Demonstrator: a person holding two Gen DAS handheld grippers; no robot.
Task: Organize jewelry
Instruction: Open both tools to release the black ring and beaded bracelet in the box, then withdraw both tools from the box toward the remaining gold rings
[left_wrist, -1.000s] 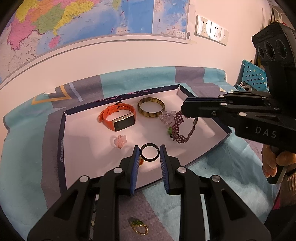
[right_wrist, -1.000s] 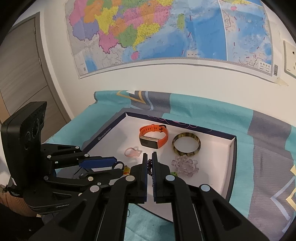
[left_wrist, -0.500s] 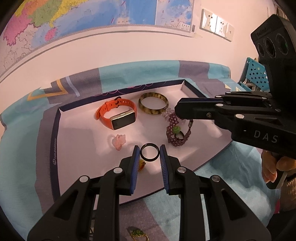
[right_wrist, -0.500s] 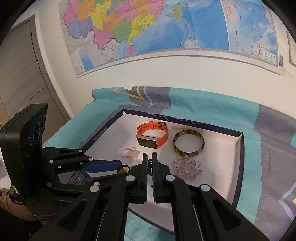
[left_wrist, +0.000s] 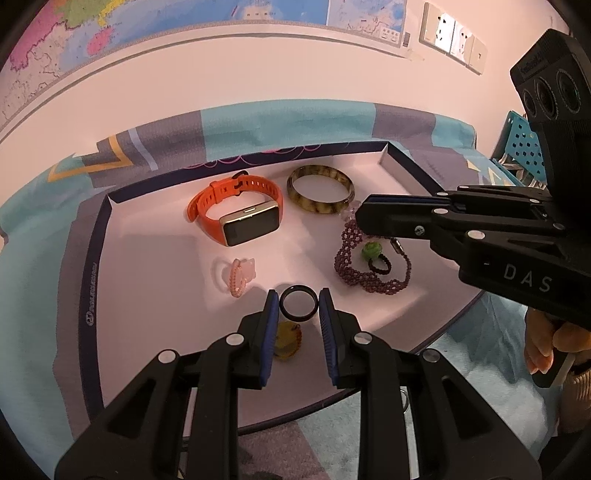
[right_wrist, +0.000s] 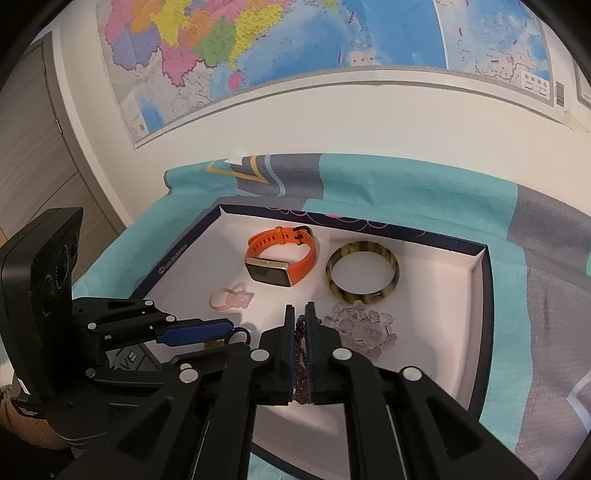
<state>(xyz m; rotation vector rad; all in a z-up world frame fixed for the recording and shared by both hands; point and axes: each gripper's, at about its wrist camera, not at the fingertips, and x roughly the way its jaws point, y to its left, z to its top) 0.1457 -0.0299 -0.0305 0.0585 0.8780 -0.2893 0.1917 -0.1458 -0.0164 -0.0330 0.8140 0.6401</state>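
A white tray (left_wrist: 147, 266) with a dark rim holds an orange smartwatch (left_wrist: 240, 214), a tortoiseshell bangle (left_wrist: 320, 194), a pink ring (left_wrist: 238, 275), a yellow pendant (left_wrist: 286, 341) and a clear crystal bracelet (right_wrist: 360, 326). My left gripper (left_wrist: 298, 304) is shut on a black ring (left_wrist: 298, 303) just above the tray's near part. My right gripper (right_wrist: 300, 325) is shut on a purple beaded bracelet (left_wrist: 364, 269), whose lower loop with a green bead (left_wrist: 371, 250) rests on the tray at the right.
The tray (right_wrist: 476, 295) lies on a teal and grey patterned cloth (left_wrist: 258, 125). A wall with a map (right_wrist: 295, 44) stands close behind. A blue perforated basket (left_wrist: 524, 155) is at the far right.
Both grippers moved forward over the tray. The purple bracelet came down from hanging to resting on the tray floor, still pinched. The black ring stays held.
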